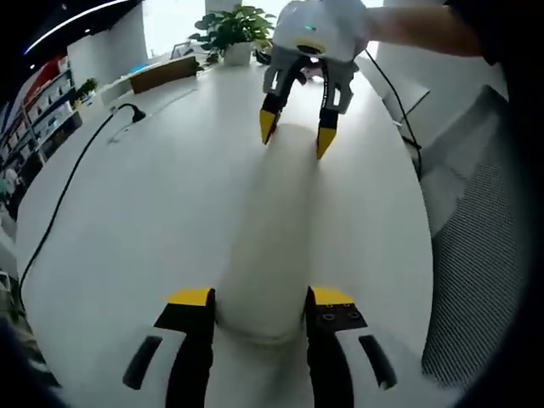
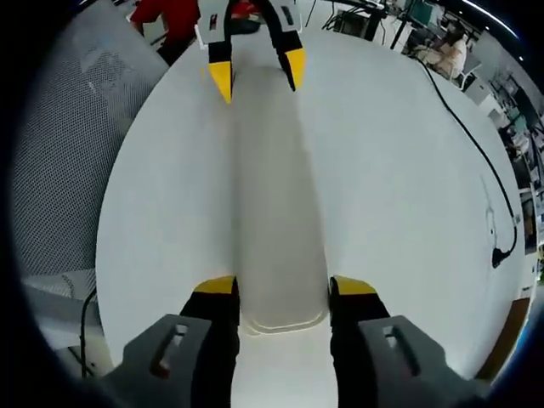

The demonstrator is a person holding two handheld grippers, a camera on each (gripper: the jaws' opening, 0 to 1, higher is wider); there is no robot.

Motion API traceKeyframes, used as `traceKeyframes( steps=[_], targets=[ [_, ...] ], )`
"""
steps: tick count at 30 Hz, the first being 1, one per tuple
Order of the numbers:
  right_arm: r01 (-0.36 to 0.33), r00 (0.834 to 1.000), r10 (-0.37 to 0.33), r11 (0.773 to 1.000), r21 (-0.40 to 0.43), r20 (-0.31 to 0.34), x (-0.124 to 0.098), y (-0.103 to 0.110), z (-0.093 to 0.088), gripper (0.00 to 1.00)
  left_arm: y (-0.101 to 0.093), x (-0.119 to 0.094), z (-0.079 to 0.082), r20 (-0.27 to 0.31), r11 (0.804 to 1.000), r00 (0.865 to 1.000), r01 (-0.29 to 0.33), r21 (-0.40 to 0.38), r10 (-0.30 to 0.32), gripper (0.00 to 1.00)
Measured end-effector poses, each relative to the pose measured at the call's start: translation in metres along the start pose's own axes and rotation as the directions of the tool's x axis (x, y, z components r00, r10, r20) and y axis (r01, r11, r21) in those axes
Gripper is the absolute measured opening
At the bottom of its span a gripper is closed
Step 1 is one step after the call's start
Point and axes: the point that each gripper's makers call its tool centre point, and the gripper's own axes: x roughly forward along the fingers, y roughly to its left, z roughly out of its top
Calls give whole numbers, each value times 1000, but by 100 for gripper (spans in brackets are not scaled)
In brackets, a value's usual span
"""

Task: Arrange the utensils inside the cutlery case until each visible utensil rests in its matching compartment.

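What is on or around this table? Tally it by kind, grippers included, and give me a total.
Case: 1
Cables: 2
Plant: 1
Box: 1
Grippers, left and right: 2
Total: 7

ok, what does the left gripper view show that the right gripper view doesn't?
Left gripper view: a green potted plant at the table's far end, and a person's forearm behind the right claw.
Right gripper view: a person's red garment behind the left claw, plus a seated person far off.
Both: the long white plastic case on the white table, a claw flanking each end, a black cable, and a grey mesh chair.
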Motion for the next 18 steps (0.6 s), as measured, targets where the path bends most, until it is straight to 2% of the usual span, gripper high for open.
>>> traceKeyframes(
  steps=[9, 18],
  targets=[
    [-24, 1000, 24, 999, 21, -8, -1, 28, 3, 39, -14, -5, -11, -31, 999, 999, 34, 35, -33, 42],
    [-22, 1000, 23, 1000, 20, -16, 0, 73, 10, 39, -47, -15, -27, -67, 996, 996, 58, 63, -54, 42]
  ],
)
